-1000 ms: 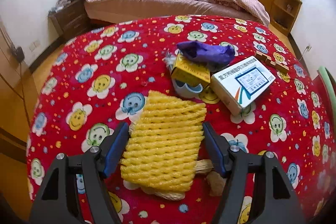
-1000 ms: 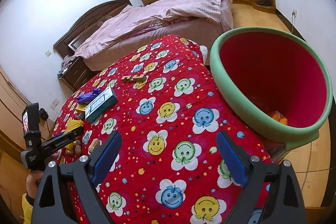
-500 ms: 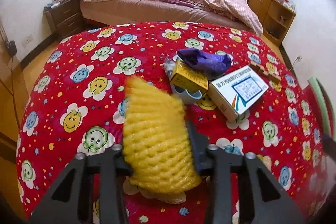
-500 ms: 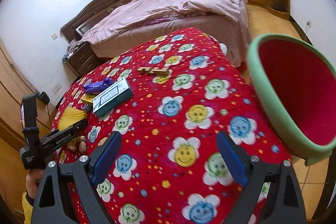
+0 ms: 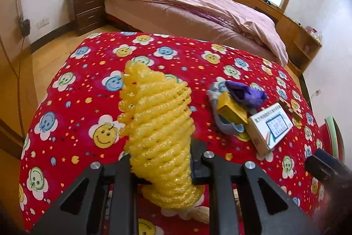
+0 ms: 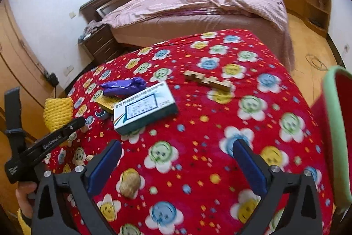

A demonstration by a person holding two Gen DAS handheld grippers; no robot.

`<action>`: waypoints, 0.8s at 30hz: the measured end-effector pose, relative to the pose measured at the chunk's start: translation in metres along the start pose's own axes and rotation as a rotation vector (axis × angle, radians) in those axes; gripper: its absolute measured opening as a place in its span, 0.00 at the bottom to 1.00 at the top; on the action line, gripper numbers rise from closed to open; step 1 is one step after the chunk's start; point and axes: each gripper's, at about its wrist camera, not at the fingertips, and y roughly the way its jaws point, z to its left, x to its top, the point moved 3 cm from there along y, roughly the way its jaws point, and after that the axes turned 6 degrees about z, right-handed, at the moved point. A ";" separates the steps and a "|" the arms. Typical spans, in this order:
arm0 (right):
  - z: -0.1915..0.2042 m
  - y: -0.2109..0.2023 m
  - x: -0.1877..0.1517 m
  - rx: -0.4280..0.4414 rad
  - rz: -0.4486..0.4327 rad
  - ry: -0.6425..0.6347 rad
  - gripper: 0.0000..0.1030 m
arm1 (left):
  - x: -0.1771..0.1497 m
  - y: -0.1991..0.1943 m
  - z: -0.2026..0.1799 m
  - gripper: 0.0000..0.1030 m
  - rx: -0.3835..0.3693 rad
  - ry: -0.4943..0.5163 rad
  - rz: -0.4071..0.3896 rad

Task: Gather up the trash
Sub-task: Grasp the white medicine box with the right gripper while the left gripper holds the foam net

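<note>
Left tool (image 5: 161, 160): jaws have just been closing and now pinch the yellow foam net (image 5: 157, 124), which stands up between them, squeezed narrow at the grip and flaring above it. Net is lifted clear of the red smiley-print surface (image 5: 72, 107) at its top; whether its lower end touches the cloth cannot be told.

Ahead and to the right of the left tool, a small heap of trash on the surface: purple crumpled wrapper (image 5: 244, 93), yellow carton (image 5: 231, 110) leaning against a grey-blue cup (image 5: 230, 127), and a white medicine box (image 5: 270, 128) just beside them (box touching the carton, as far as the left wrist view shows). Wooden pieces (image 5: 290, 108) lie past the box.

Right tool (image 6: 176, 160): jaws have just been opening and stand wide with nothing between them, hovering over the surface. A walnut-like brown lump (image 6: 130, 185) lies just inside its left finger. The white box sits ahead and left of it, the wrapper beyond that, the wooden pieces straight ahead.

Green-rimmed red bin (image 6: 336, 136) at the far right of the right tool, beside the surface edge. The left tool and foam net show at far left in the right wrist view, a hand (image 6: 25, 195) gripping the handle below.
</note>
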 end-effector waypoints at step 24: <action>0.056 0.073 0.033 -0.043 0.064 -0.245 1.00 | -0.006 0.006 0.002 0.20 -0.048 -0.019 0.011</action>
